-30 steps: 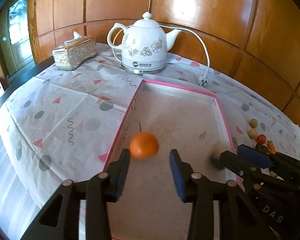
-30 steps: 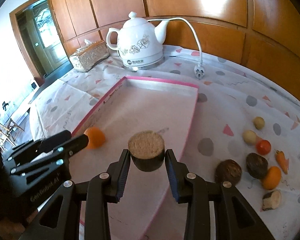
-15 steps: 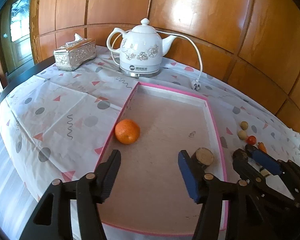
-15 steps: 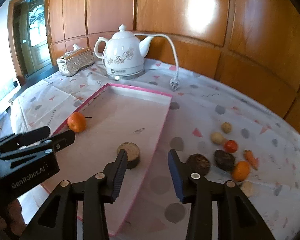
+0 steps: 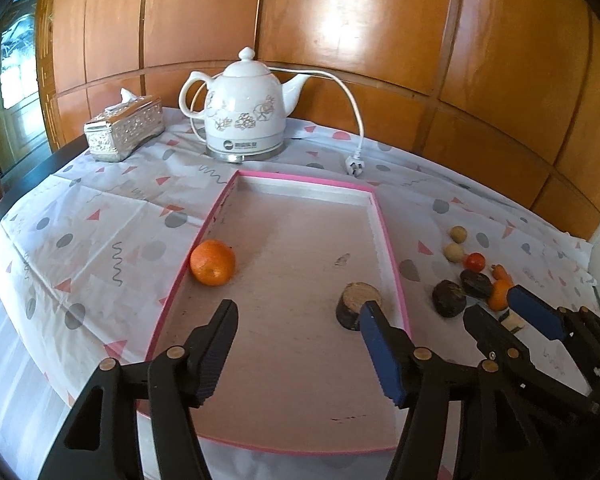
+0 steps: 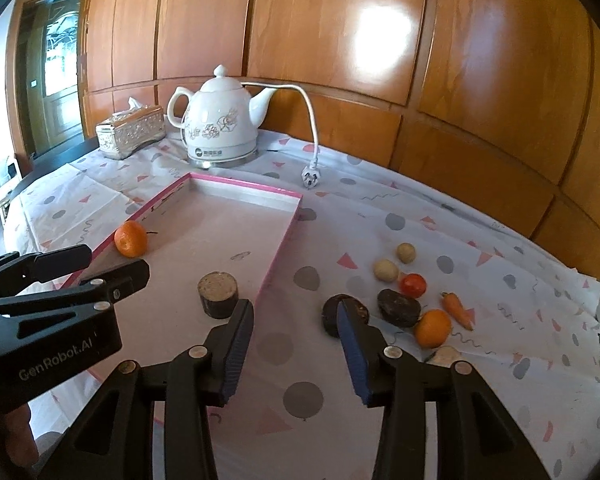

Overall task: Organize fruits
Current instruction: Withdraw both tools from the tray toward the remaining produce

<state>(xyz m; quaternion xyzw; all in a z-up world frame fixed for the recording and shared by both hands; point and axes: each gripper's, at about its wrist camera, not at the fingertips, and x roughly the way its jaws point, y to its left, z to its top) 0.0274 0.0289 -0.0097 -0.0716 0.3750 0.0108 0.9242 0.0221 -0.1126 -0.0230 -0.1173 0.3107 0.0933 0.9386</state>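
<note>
Tray: holds 2 pieces, the orange at its left rim and the cut brown stump near its right rim.
Left hand-held gripper: empty, jaws opening above the tray floor.
Right hand-held gripper: released, nothing between its jaws, over the table.
Remaining fruits: clustered right of the tray; nearest is the dark round piece.
Your move: center that piece between the right jaws, come down, clench gently.
</note>
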